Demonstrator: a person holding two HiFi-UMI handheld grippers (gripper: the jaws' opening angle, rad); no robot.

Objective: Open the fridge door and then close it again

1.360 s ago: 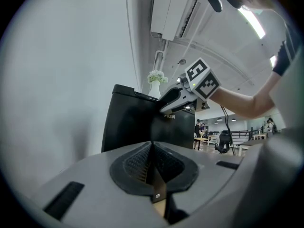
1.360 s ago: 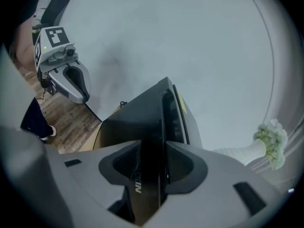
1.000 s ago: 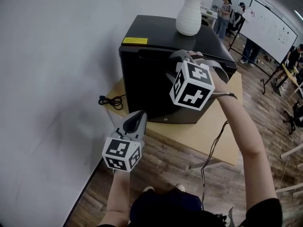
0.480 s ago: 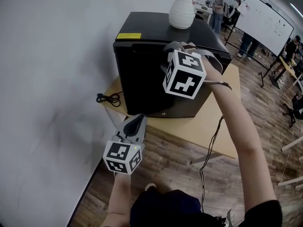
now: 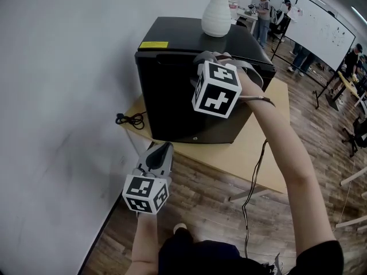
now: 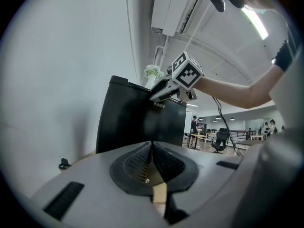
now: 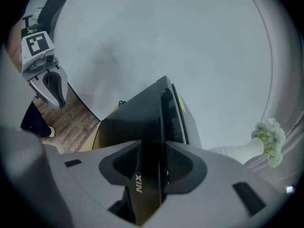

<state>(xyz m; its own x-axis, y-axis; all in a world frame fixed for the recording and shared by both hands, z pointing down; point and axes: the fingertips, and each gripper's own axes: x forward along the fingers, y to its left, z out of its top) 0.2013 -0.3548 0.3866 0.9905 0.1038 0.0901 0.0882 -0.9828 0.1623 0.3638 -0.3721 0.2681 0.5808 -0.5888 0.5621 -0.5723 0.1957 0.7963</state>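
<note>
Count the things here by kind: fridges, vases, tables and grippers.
fridge: 1
vase: 1
table: 1
grippers: 2 (left gripper, right gripper)
total: 5

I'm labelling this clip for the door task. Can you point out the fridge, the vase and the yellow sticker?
fridge [image 5: 172,105]: head view, on its black front face.
vase [image 5: 216,16]: head view, on its white belly.
yellow sticker [image 5: 153,45]: head view, on the sticker's middle, on the fridge's top near its left front corner.
</note>
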